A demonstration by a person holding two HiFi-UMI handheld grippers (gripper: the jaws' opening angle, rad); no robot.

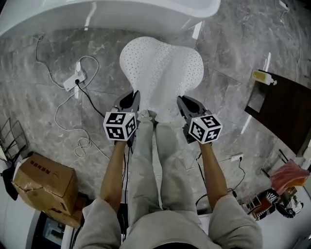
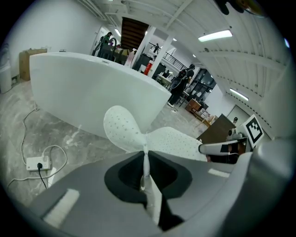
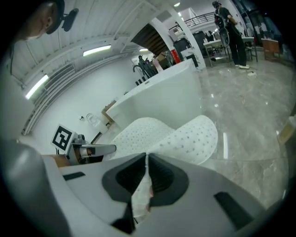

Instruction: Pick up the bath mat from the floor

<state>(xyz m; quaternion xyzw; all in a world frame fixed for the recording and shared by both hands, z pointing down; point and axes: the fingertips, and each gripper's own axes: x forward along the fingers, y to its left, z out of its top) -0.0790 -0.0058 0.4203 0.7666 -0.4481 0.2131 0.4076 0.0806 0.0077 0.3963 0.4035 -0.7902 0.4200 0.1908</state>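
A white bath mat (image 1: 160,68) dotted with small holes hangs in front of the person, its near edge raised and its far end curling out toward the tub. My left gripper (image 1: 134,96) is shut on the mat's near left edge. My right gripper (image 1: 183,101) is shut on the near right edge. In the left gripper view the mat (image 2: 121,125) fans out from the pinched jaws (image 2: 145,157). The right gripper view shows the mat (image 3: 194,136) spreading the same way beyond its jaws (image 3: 146,159), with the mat's edge folded down between them.
A white bathtub (image 1: 97,14) runs along the far side. A power strip (image 1: 75,80) with trailing cables lies on the grey marble floor at left. A cardboard box (image 1: 46,185) sits lower left. A dark cabinet (image 1: 284,109) and clutter stand at right.
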